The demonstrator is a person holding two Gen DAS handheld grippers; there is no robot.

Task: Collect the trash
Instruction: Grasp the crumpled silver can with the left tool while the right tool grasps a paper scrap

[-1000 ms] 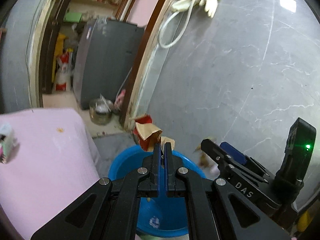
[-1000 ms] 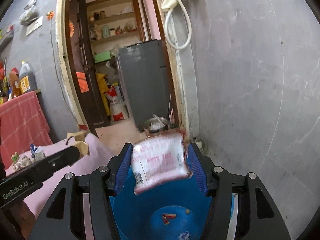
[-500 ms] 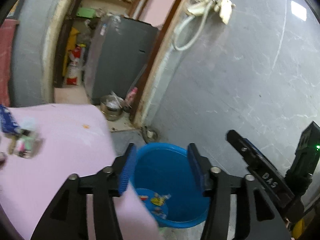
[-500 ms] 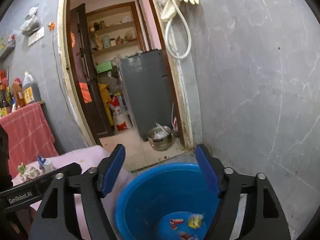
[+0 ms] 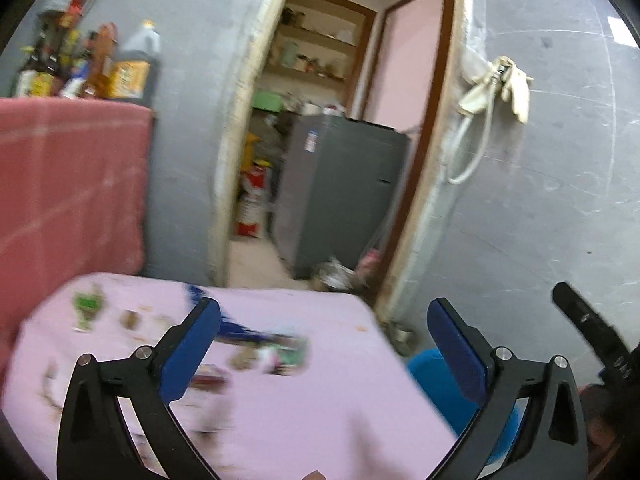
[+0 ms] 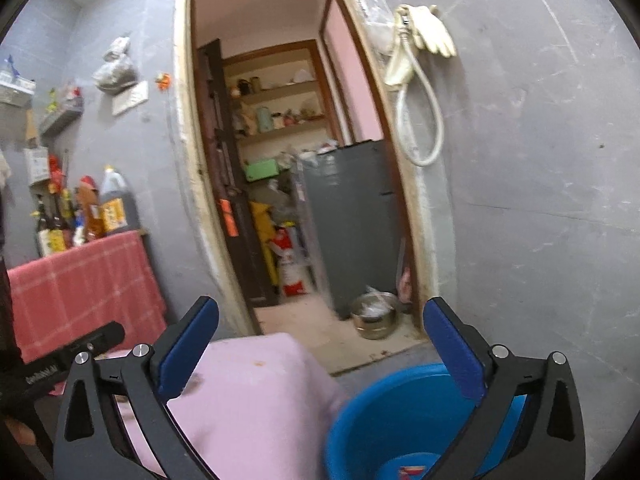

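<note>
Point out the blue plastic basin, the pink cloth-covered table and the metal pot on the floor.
Blue plastic basin (image 6: pixel 400 408): right wrist view, inner wall.
Pink cloth-covered table (image 5: pixel 320 400): left wrist view, bare cloth.
Metal pot (image 6: pixel 374 316): right wrist view, side wall.

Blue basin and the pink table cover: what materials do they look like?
Blue basin: likely moulded plastic, smooth with a slight sheen, uniform saturated colour and a rolled rim. Pink table cover: looks like matte woven cloth, draping softly over the corner, with small stains.
</note>
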